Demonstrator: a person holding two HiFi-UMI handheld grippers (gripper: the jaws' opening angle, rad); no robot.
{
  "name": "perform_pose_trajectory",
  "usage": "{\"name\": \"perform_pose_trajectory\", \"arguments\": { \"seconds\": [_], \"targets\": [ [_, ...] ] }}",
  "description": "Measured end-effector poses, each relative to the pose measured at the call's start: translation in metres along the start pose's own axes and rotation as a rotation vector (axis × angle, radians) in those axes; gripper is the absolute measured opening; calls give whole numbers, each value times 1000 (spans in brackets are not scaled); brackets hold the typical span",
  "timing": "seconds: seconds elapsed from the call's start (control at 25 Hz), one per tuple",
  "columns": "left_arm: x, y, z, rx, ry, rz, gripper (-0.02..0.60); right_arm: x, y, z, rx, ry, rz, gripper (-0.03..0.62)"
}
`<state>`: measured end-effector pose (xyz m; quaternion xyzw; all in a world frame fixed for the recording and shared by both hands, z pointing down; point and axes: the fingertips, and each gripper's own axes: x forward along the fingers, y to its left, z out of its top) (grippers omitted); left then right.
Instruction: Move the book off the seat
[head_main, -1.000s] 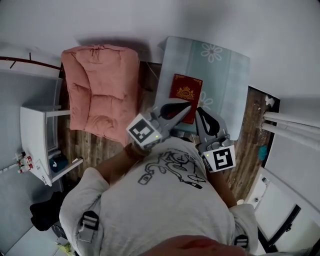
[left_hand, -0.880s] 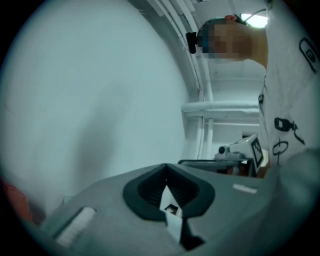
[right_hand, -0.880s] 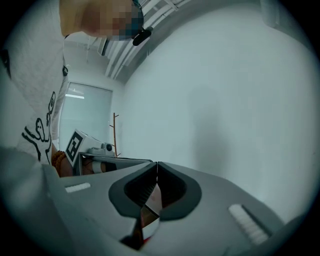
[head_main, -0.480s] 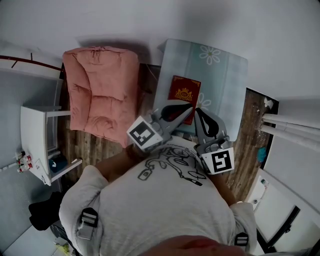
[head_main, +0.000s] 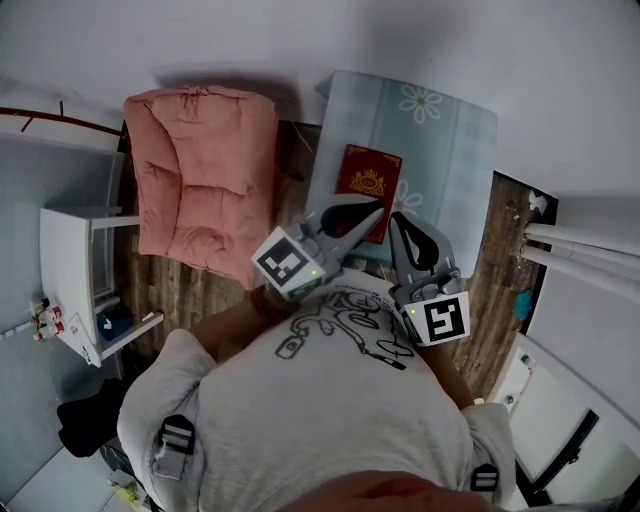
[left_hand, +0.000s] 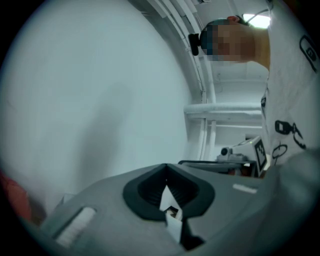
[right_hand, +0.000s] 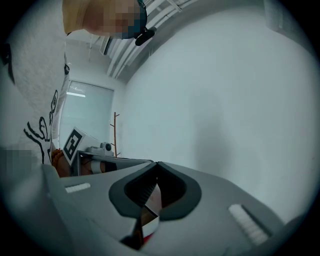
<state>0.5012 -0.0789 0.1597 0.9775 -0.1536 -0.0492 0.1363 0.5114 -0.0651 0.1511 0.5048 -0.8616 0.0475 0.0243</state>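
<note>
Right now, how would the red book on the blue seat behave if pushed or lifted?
The red book shows straight edges and a flat cover, so it is probably stiff. Lying flat, it should not roll or tip. The blue seat looks like soft fabric, so a push may drag rather than slide.

Your right claw sits closed, pointing at a white wall; a reddish sliver below the tips is too blurred to name.
</note>
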Motion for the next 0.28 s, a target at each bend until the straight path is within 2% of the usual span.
{"name": "perform_pose_trajectory", "arguments": {
  "seconds": [0.28],
  "targets": [
    [-1, 0, -2, 6, 2, 2, 3, 0, -1, -2, 3, -4, -5, 6]
  ]
}}
